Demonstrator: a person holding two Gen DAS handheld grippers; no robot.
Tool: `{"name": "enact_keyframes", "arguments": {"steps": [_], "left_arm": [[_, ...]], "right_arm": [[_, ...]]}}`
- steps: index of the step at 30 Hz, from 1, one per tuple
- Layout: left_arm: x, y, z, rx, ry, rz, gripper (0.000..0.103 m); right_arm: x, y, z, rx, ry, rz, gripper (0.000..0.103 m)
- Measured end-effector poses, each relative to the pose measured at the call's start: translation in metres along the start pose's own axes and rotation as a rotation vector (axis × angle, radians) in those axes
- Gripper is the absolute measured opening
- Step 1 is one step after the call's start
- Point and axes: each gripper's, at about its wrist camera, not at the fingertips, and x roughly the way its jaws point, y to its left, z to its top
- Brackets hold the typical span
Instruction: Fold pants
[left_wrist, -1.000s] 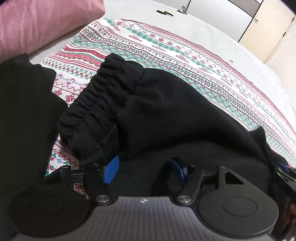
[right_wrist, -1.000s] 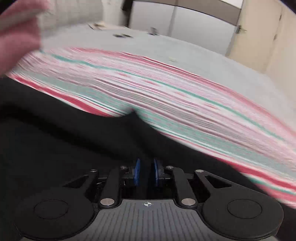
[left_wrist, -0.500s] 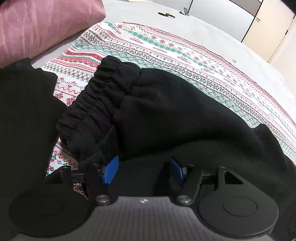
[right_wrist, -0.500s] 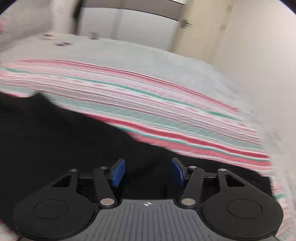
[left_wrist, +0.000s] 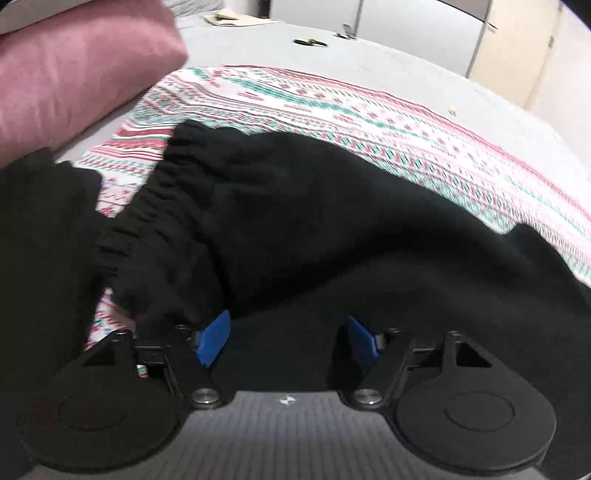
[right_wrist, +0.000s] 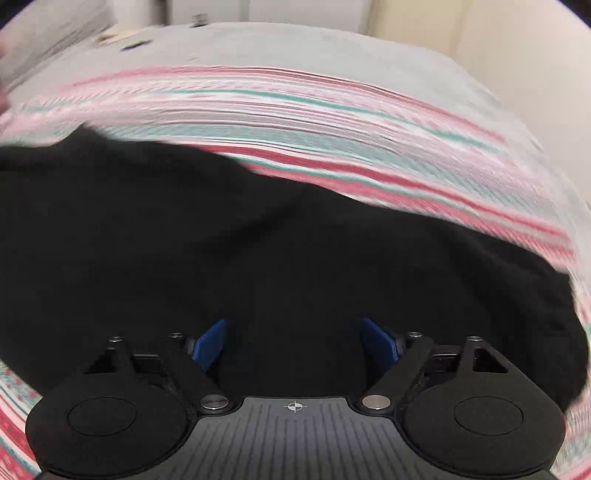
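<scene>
Both grippers, left (left_wrist: 286, 338) and right (right_wrist: 295, 343), released over pants (left_wrist: 332, 229); pillow (left_wrist: 74, 70) left view only.

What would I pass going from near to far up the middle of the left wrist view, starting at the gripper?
Open left gripper → black pants with gathered elastic waistband → red, green and white patterned blanket → plain grey bedsheet → small dark object lying on the sheet.

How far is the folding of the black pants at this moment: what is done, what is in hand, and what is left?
Done: the black pants lie on the patterned blanket with one dark layer over another, so a first fold seems made. In hand: nothing; the left gripper and right gripper are both open over the cloth. Left: the gathered waistband is bunched and the bundle is uneven, so smoothing and probably another fold remain.
</scene>
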Motion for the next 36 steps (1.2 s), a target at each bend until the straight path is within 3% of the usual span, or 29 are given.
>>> {"name": "enact_keyframes", "arguments": {"steps": [5,7,9,11,16,17,18,19,20,22,25,27,29,30,33,36], "left_arm": [[0.0,-0.006,-0.006,0.037,0.0,0.065,0.084],[0.002,-0.014,-0.007,0.071,-0.002,0.11,0.085],[0.002,-0.016,-0.007,0.067,-0.003,0.129,0.085],[0.002,-0.014,-0.005,0.055,-0.003,0.132,0.086],[-0.008,-0.017,-0.008,0.028,0.009,0.085,0.086],[-0.012,-0.02,-0.009,0.023,0.009,0.066,0.086],[-0.015,-0.023,-0.012,0.025,0.008,0.049,0.086],[-0.019,-0.028,-0.014,0.031,0.008,0.029,0.086],[-0.024,-0.034,-0.017,0.038,0.005,0.006,0.086],[-0.033,-0.048,-0.024,0.072,-0.001,-0.053,0.088],[-0.04,-0.069,-0.037,0.136,0.003,-0.113,0.089],[-0.039,-0.081,-0.045,0.175,0.02,-0.131,0.089],[-0.033,-0.088,-0.051,0.193,0.049,-0.159,0.092],[-0.031,-0.089,-0.053,0.185,0.052,-0.17,0.095],[-0.024,-0.087,-0.052,0.178,0.042,-0.173,0.098],[-0.025,-0.086,-0.05,0.188,0.037,-0.165,0.098]], "right_arm": [[-0.01,-0.091,-0.032,0.25,-0.024,-0.087,0.081],[-0.017,-0.125,-0.047,0.362,-0.068,-0.04,0.066],[-0.027,-0.147,-0.056,0.463,-0.102,-0.017,0.029],[-0.037,-0.161,-0.062,0.544,-0.13,-0.048,0.02],[-0.055,-0.171,-0.072,0.666,-0.216,-0.016,0.023],[-0.063,-0.172,-0.074,0.693,-0.257,-0.028,0.031],[-0.072,-0.176,-0.077,0.729,-0.3,-0.048,0.053],[-0.081,-0.181,-0.082,0.776,-0.332,-0.089,0.065],[-0.081,-0.181,-0.082,0.823,-0.343,-0.12,0.068],[-0.073,-0.187,-0.089,0.879,-0.269,-0.115,0.068],[-0.049,-0.189,-0.098,0.914,-0.145,-0.015,0.069],[-0.051,-0.19,-0.104,0.966,-0.182,0.038,0.081],[-0.048,-0.194,-0.112,1.025,-0.212,0.092,0.081],[-0.041,-0.194,-0.11,1.014,-0.21,0.08,0.082],[-0.031,-0.17,-0.082,0.746,-0.172,-0.061,0.082],[-0.024,-0.154,-0.071,0.672,-0.174,-0.107,0.078]]}}
